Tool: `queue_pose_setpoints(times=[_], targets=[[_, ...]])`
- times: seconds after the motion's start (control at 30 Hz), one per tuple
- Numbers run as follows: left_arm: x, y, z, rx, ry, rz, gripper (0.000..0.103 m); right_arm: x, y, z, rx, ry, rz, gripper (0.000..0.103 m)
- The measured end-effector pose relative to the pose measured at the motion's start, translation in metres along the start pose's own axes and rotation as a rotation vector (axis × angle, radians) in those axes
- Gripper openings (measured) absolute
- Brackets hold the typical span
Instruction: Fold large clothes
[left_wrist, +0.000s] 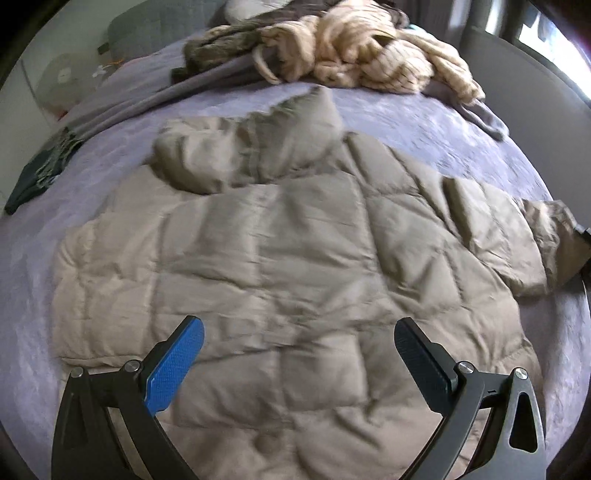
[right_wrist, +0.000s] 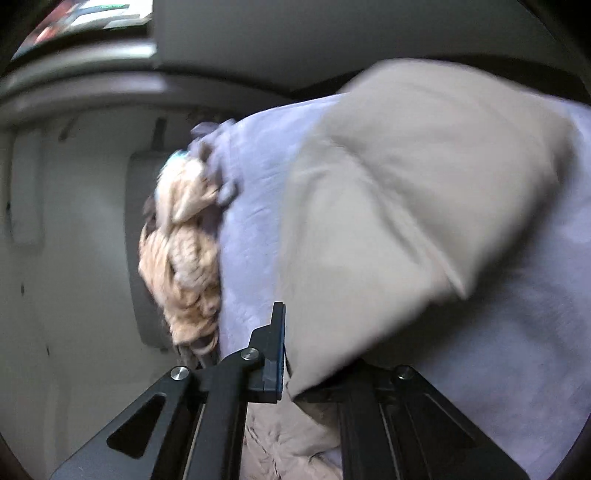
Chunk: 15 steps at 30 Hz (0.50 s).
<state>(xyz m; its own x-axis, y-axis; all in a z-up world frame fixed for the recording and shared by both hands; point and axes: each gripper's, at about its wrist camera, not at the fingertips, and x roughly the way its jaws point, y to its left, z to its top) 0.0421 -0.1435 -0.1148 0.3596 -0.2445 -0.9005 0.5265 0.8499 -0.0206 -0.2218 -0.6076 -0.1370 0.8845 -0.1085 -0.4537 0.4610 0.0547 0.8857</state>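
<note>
From the left wrist, the beige puffer jacket (left_wrist: 288, 266) lies spread flat on the purple bed (left_wrist: 461, 125), hood towards a heap of other clothes (left_wrist: 354, 55) at the far side. The left gripper (left_wrist: 299, 347) hangs over the jacket's lower half, jaws wide and empty. The jacket looks light, puffy and slippery, likely to spring back, so a sleeve end or the hem seems the best hold.

From the right wrist, the right gripper (right_wrist: 286, 347) is clamped on a sleeve (right_wrist: 388, 206) of the jacket, which drapes over its far finger and hides it. Blur smears the sleeve, and the jacket's body is mostly out of view.
</note>
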Motion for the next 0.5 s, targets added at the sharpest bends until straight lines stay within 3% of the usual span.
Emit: queue_pose_setpoints(times=[0.13,0.33,0.5], targets=[[0.002,0.032,0.002,-0.051,0.007,0.005,0.103,0.018,0.075,-0.039,-0.265,0.065,-0.002,0.007],[-0.006,0.080,0.002,-0.100,-0.020,0.054,0.103,0.083,0.194,-0.163,-0.753,0.206,-0.012,0.007],[-0.005,0.124,-0.004,-0.154,-0.019,0.091,0.103,0.144,0.223,-0.283,-1.017,0.364,-0.017,0.007]])
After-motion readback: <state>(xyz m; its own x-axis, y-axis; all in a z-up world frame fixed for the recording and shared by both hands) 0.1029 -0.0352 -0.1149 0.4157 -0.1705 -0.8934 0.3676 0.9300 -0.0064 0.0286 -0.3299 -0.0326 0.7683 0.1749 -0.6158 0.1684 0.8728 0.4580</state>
